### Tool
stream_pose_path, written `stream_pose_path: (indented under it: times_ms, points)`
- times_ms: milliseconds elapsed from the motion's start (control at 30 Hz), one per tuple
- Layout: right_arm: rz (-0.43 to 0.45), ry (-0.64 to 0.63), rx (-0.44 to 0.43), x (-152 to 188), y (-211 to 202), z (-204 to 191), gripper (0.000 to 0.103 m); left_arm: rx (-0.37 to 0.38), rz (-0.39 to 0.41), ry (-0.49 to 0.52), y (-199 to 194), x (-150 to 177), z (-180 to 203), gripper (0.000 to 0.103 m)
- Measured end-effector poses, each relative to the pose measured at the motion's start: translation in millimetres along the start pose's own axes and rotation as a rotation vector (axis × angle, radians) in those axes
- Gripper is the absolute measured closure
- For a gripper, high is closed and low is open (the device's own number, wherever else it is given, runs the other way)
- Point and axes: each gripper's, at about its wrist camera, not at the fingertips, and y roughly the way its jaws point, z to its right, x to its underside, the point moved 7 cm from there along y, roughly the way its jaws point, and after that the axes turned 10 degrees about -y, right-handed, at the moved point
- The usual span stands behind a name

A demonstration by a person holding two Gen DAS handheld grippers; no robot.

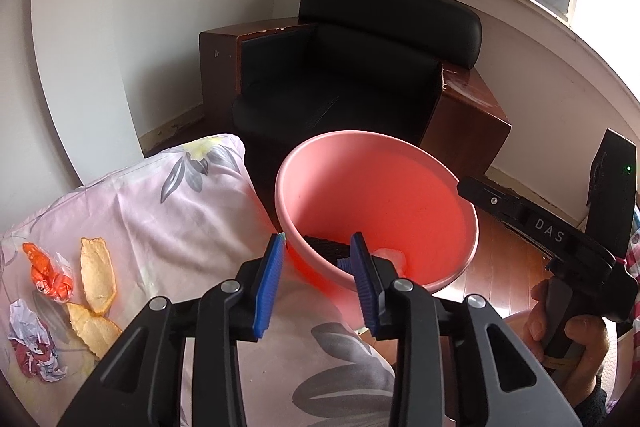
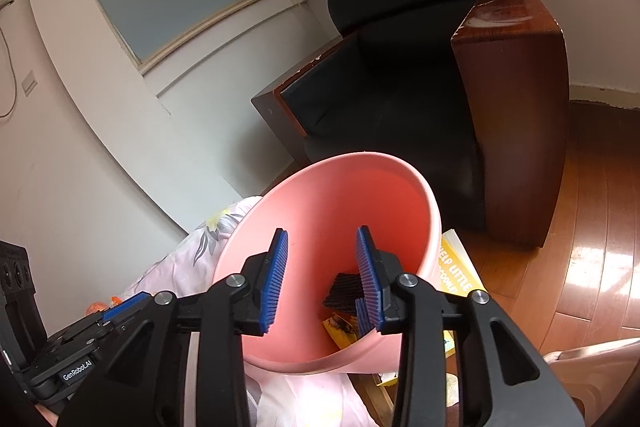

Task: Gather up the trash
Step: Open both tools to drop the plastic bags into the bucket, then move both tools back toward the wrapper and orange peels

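Note:
A pink plastic bin (image 1: 384, 195) stands at the bed's edge; it also shows in the right wrist view (image 2: 340, 203). Inside lie a black ridged piece (image 2: 343, 291), a yellow wrapper (image 2: 341, 327) and a pale scrap (image 1: 394, 255). My left gripper (image 1: 318, 263) is open and empty over the bin's near rim. My right gripper (image 2: 322, 267) is open and empty above the bin's mouth. On the floral sheet (image 1: 168, 223) at the left lie an orange wrapper (image 1: 48, 273), two pale peel pieces (image 1: 97, 277) and a crumpled printed paper (image 1: 34, 345).
A black armchair (image 1: 352, 67) with brown wooden sides stands behind the bin. A yellow booklet (image 2: 456, 267) lies beside the bin over the wooden floor (image 2: 580, 247). White walls and a window ledge are behind.

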Motion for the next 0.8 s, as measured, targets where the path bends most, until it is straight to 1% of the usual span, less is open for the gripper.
stream_pose_path:
  times_ms: [267, 333, 367, 667, 800]
  points:
    - [0.024, -0.040, -0.002, -2, -15, -18, 0.067, 0.006, 0.030, -0.022, -22, 2, -12, 0.069]
    - [0.030, -0.049, -0.003, -2, -21, -23, 0.067, 0.005, 0.037, -0.029, -29, 3, -16, 0.067]
    - [0.032, -0.051, -0.005, -3, -23, -25, 0.067, 0.003, 0.041, -0.032, -32, 3, -18, 0.065]
    - [0.053, -0.085, -0.032, -2, -43, -53, 0.067, -0.020, 0.087, -0.077, -69, 12, -50, 0.063]
    - [0.050, -0.096, -0.061, 1, -49, -69, 0.067, -0.032, 0.101, -0.097, -85, 18, -66, 0.063]
